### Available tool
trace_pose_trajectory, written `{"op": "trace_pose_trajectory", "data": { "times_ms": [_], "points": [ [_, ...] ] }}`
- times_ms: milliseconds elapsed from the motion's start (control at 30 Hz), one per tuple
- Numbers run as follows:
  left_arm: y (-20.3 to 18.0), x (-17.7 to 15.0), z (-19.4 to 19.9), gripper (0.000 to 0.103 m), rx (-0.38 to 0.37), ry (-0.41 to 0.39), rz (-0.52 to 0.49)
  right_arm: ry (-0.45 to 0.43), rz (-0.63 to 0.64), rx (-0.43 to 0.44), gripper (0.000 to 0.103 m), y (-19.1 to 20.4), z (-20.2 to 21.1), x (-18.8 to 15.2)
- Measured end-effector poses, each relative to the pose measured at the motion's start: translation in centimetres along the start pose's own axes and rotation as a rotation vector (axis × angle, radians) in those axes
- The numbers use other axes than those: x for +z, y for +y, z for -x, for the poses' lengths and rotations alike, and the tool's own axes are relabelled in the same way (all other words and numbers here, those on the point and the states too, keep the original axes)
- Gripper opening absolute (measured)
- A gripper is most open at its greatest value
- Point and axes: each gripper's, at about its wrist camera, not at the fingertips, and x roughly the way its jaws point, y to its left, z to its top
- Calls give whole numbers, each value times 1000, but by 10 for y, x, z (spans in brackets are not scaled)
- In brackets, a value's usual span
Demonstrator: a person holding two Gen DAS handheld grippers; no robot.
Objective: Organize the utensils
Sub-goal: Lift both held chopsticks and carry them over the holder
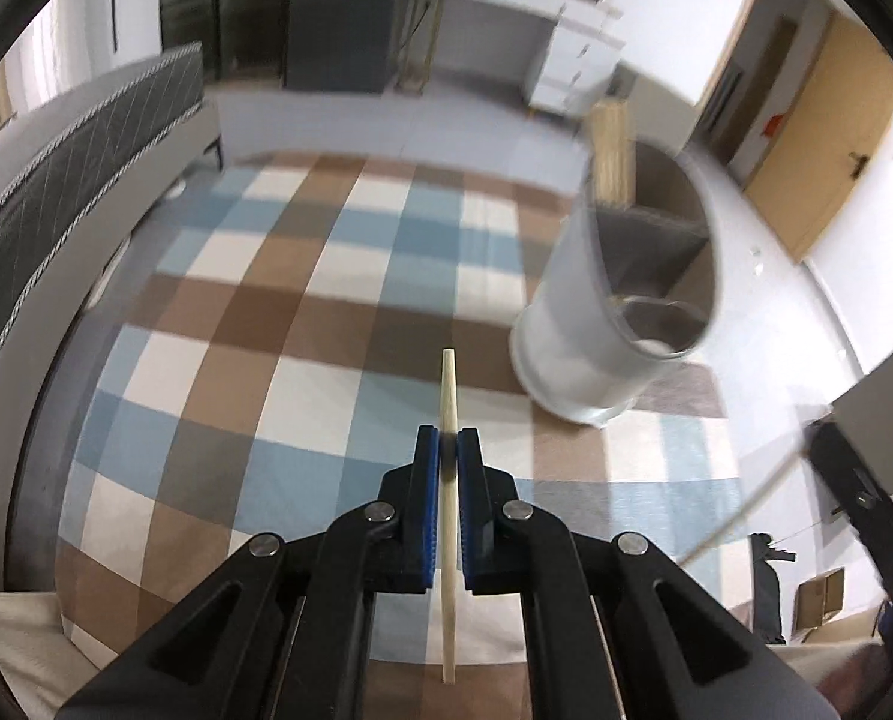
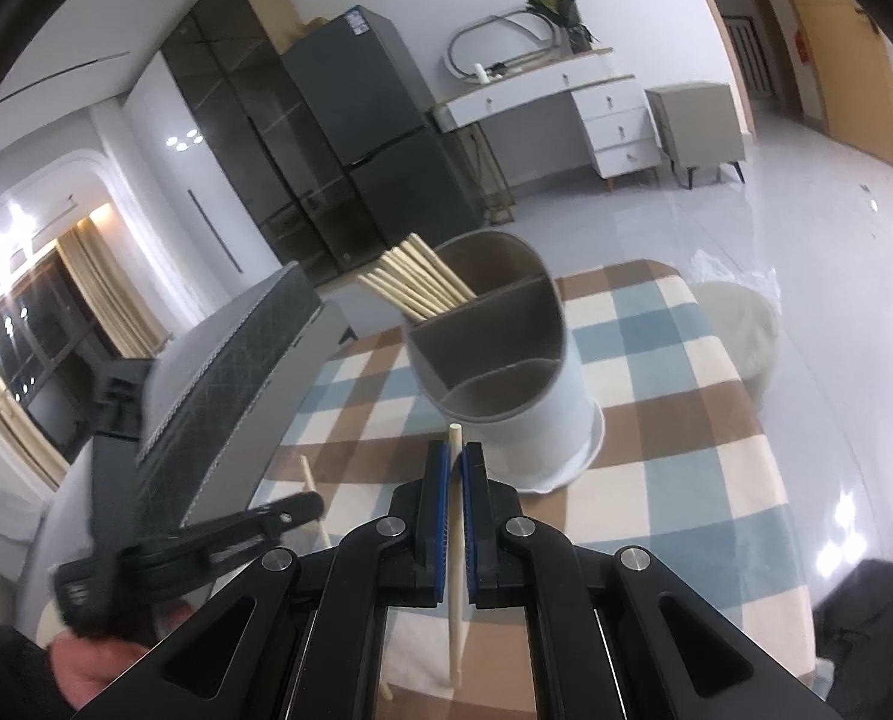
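Note:
My left gripper (image 1: 448,444) is shut on a pale wooden chopstick (image 1: 448,384), which runs lengthwise between the blue pads above the checked cloth. My right gripper (image 2: 455,450) is likewise shut on a second chopstick (image 2: 455,435) that pokes out past the fingertips. The white round utensil holder (image 2: 524,432) with brown dividers stands just beyond the right gripper and to the right of the left one (image 1: 572,324). A bundle of chopsticks (image 2: 413,285) leans out of its far compartment. The left gripper (image 2: 311,507) shows blurred at the left of the right wrist view, with its chopstick (image 2: 307,471).
A blue, brown and cream checked cloth (image 1: 302,312) covers the table. A dark quilted mattress edge (image 2: 236,372) runs along the table's left side. A grey pouf (image 2: 740,324) stands on the floor behind the table's right. A hand (image 2: 86,672) holds the left tool.

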Motion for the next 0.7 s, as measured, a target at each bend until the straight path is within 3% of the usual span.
{"op": "trace_pose_trajectory", "data": {
  "times_ms": [167,700],
  "points": [
    [6,-3,15,1,-24,-57,-39,3,46,-2,4,11,0,-7],
    [10,0,38,1,-103,-91,-71,-4,65,-27,3,28,6,-24]
  ]
}}
